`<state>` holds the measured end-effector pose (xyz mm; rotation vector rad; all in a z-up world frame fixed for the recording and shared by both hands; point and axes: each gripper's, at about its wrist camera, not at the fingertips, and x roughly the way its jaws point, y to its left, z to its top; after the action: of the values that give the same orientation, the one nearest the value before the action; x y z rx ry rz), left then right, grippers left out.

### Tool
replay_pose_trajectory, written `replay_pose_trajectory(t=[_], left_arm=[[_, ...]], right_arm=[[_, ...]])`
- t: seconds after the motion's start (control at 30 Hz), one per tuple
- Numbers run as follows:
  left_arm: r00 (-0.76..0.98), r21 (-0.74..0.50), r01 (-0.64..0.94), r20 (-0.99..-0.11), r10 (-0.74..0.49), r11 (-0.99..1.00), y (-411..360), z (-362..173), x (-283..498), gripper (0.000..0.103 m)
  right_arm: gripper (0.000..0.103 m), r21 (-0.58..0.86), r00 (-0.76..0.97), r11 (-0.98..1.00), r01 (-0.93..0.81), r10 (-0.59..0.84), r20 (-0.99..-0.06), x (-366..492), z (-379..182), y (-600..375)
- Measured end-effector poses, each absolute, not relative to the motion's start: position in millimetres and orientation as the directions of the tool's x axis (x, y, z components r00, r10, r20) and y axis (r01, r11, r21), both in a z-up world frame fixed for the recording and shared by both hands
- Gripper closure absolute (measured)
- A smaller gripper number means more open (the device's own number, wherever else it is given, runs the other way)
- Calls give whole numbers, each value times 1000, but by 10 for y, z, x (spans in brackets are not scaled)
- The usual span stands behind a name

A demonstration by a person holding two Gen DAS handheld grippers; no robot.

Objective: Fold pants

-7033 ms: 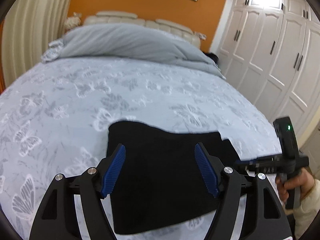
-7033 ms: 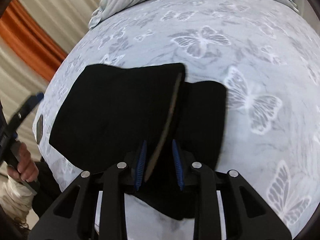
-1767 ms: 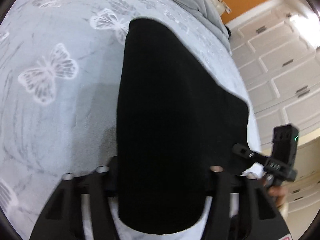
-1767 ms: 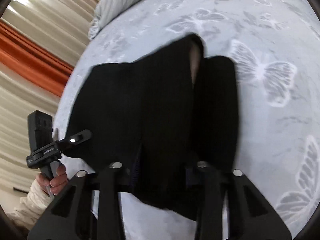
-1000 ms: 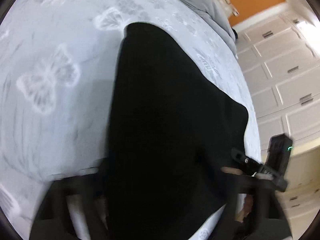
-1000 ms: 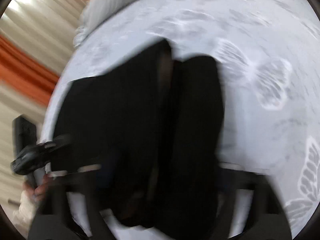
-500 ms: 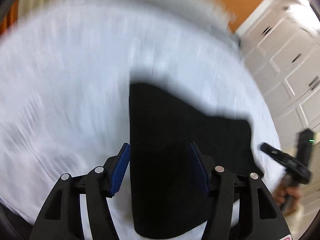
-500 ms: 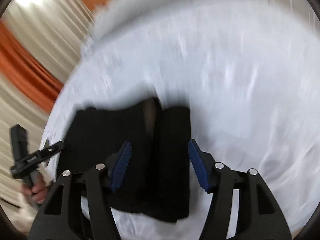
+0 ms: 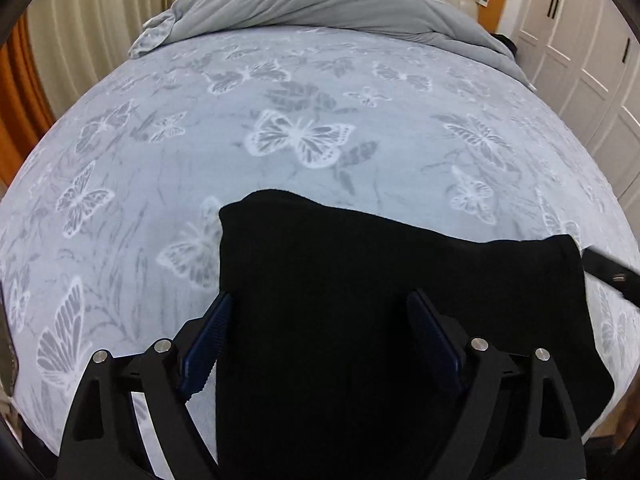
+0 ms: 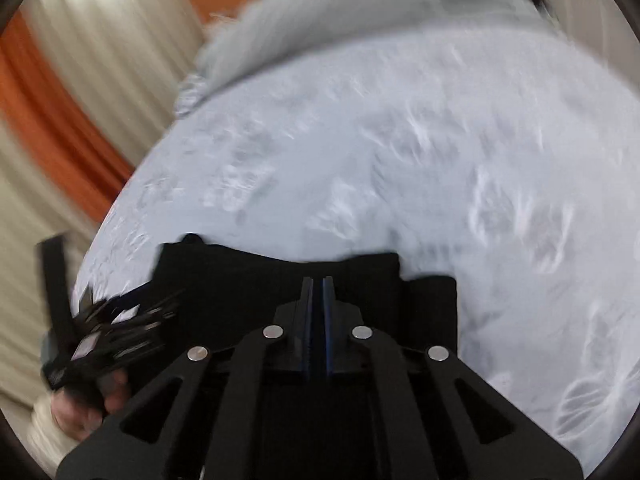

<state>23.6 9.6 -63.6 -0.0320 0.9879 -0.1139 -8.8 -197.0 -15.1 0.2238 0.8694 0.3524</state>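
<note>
The black pants lie folded into a flat rectangle near the front edge of the bed. My left gripper hovers over them with its blue-padded jaws wide apart and nothing between them. In the blurred right wrist view the folded pants lie just beyond my right gripper, whose blue pads are pressed together with nothing visible between them. The left gripper shows blurred at the left of that view, held in a hand.
The bed has a pale blue butterfly sheet. A grey duvet is bunched at the headboard end. Cream and orange curtains hang at the left. White wardrobe doors stand at the right.
Both grippers have lifted and pulled back from the pants toward the bed's front edge. The right gripper has shut from open. The left gripper stays open.
</note>
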Motion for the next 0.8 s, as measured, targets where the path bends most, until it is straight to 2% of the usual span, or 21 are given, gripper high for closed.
replay_pose_trajectory(t=[0.03, 0.07, 0.1, 0.17, 0.2, 0.27, 0.33, 0.4, 0.5, 0.57, 0.7, 0.8], left_arm=[[545, -68, 82, -832, -102, 994, 98, -661, 219, 18], [548, -49, 85, -832, -88, 995, 74, -675, 222, 18], [557, -32, 89, -827, -77, 995, 71, -661, 187, 18], [566, -15, 95, -821, -67, 995, 100, -621, 6, 18], [570, -4, 97, -819, -59, 995, 83, -612, -2, 18], [571, -6, 101, -819, -63, 995, 111, -619, -33, 18], [573, -5, 105, -817, -65, 994, 118, -611, -68, 18], [577, 4, 115, -815, -64, 993, 122, -606, -118, 18], [576, 7, 127, -814, -68, 992, 134, -590, -209, 18], [577, 3, 130, -813, -73, 992, 151, -574, -273, 18], [564, -24, 149, -819, -104, 989, 216, -562, -463, 18], [542, -29, 182, -831, -125, 983, 279, -605, -671, 18]], right_arm=[[100, 310, 568, 926, -215, 376, -732, -58, -251, -1916], [101, 225, 502, 957, -182, 287, -816, 52, -522, -1855], [103, 223, 487, 959, -173, 280, -827, 80, -656, -1902], [102, 288, 505, 947, -145, 321, -801, -3, -523, -1992], [97, 288, 528, 943, -165, 331, -782, -90, -396, -1976], [96, 243, 576, 940, -238, 338, -745, -386, -167, -1908], [97, 206, 552, 939, -276, 330, -766, -533, -220, -1884], [100, 151, 482, 954, -259, 263, -836, -558, -612, -1892], [99, 157, 514, 952, -263, 276, -812, -607, -481, -1923], [95, 211, 554, 945, -249, 317, -770, -689, -368, -1993], [99, 226, 529, 949, -218, 309, -790, -916, -592, -2040], [98, 259, 537, 945, -201, 328, -778, -943, -463, -2082]])
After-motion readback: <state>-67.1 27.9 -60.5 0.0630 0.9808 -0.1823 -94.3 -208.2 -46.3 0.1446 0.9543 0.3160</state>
